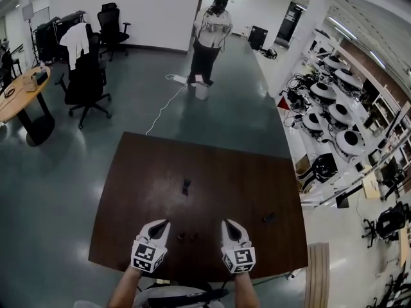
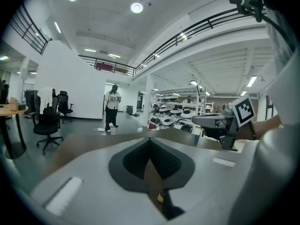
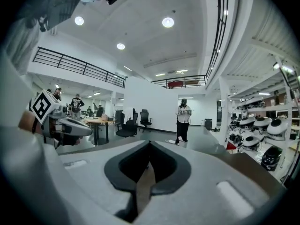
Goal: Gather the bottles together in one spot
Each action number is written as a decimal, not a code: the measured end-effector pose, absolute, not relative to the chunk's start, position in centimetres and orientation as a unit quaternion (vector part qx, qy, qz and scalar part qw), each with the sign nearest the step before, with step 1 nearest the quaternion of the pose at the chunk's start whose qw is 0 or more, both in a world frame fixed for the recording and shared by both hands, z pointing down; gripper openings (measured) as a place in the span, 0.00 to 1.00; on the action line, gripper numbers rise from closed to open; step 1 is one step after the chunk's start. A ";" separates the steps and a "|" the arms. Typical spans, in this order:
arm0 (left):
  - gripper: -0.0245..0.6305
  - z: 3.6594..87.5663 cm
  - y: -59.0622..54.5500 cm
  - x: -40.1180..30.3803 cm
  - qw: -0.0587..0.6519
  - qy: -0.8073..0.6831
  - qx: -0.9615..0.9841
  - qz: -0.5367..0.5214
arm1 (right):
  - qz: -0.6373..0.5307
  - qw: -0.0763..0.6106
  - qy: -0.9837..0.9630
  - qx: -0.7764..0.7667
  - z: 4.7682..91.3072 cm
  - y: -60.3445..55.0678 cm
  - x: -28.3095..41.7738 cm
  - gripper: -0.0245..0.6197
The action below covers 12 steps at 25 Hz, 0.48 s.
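The left gripper (image 1: pixel 165 224) and right gripper (image 1: pixel 227 224) hover at the table's (image 1: pixel 141 172) near edge, jaws pressed together, both empty. One bottle (image 1: pixel 186 186) stands mid-table, two bottles (image 1: pixel 182 237) by its near edge, another bottle (image 1: pixel 268 218) toward its right edge.

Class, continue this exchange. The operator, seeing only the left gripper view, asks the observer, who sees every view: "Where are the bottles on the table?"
Observer: One bottle is mid-table, ahead of both grippers.
Operator: Any nearer?
Observer: A pair sits near the front edge of the table, between the left gripper and the right gripper.
Operator: More?
Observer: A fourth bottle is out to the right of the right gripper.
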<state>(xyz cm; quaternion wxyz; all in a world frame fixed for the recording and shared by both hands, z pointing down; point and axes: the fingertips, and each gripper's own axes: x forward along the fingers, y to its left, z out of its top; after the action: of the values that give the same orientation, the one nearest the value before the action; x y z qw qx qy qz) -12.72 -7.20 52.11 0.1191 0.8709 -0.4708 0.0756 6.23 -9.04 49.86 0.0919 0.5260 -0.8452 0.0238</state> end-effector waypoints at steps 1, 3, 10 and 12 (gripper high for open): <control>0.04 52.3 -7.7 -12.8 0.122 -0.475 0.868 0.077 | 0.027 0.094 -0.848 0.522 50.2 -9.8 6.1 0.04; 0.04 52.8 -8.9 -12.9 0.128 -0.485 0.861 0.082 | 0.037 0.101 -0.854 0.509 51.2 -11.2 5.8 0.04; 0.04 56.2 -12.6 -13.7 0.151 -0.506 0.843 0.098 | 0.064 0.132 -0.875 0.462 55.9 -15.3 3.5 0.04; 0.04 57.2 -13.5 -14.0 0.158 -0.509 0.840 0.104 | 0.071 0.138 -0.879 0.451 56.9 -16.5 2.8 0.04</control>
<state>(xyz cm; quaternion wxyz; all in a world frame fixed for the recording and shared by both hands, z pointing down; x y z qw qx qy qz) -13.98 -13.45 57.19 0.1581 0.8397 -0.5091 0.1039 2.77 -16.47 56.89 0.1379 0.4507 -0.8791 0.0705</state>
